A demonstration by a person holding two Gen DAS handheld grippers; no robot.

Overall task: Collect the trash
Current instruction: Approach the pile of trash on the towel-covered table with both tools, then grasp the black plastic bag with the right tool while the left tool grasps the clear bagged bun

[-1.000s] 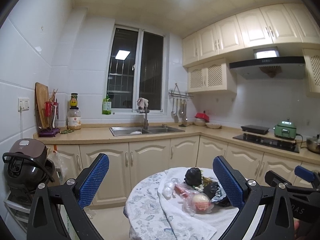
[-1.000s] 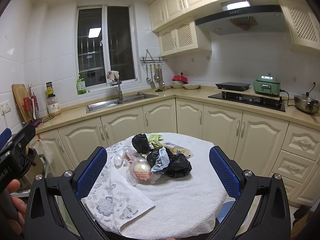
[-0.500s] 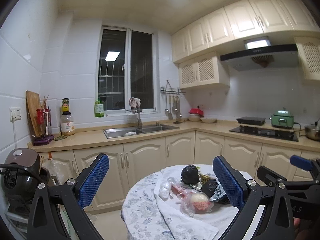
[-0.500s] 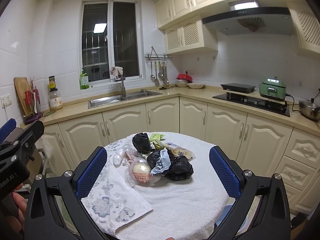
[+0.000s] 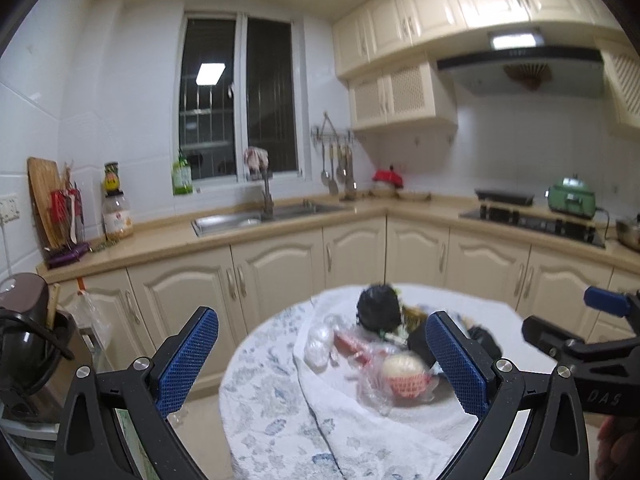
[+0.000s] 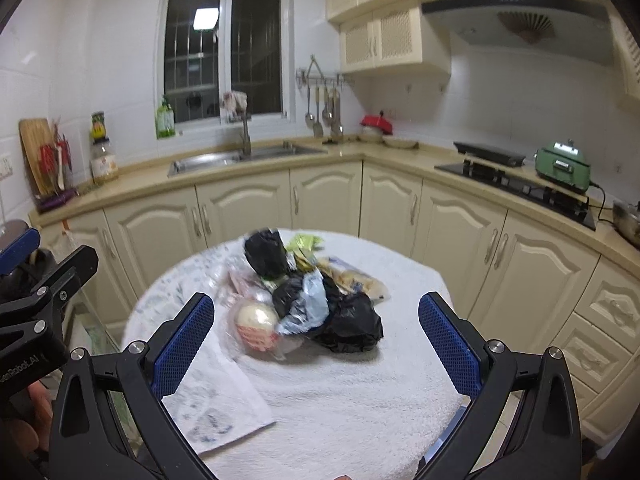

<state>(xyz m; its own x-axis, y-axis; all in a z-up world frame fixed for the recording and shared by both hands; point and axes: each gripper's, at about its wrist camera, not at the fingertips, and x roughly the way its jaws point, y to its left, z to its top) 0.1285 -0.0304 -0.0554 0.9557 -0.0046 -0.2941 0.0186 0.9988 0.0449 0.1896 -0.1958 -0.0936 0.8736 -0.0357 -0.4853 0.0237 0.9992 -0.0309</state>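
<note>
Left wrist view: the left tongs [image 5: 320, 356] are spread wide and hold nothing, their blue pads framing the near left part of the round tabletop [image 5: 276, 404]. The trash pile [image 5: 384, 344] lies ahead and to the right of centre, nearer the right pad than the left. A clear wrap around a pale round item in red netting [image 5: 402, 374] is the nearest piece; a knotted black bag [image 5: 378, 307] sits behind it at the far side, and a crumpled clear plastic wad [image 5: 319, 344] marks the pile's left end. The right tongs [image 5: 592, 320] show at the right edge, just beyond the pile; from here I cannot tell how wide they stand.

Right wrist view: the right tongs [image 6: 316, 340] are also wide and empty, and here the trash pile [image 6: 312, 292] sits almost dead centre between the pads, straight ahead on the white cloth. The pile runs from far left to near right: the knotted black bag [image 6: 266, 252] at the far end, a larger black bag [image 6: 350, 322] at the near right, the netted round item [image 6: 256, 322] at the near left. A yellowish packet [image 6: 354, 278] lies along the far right side.

By my judgement the right tongs are better lined up, needing only a straight advance, while the left must swing rightward first.
</note>
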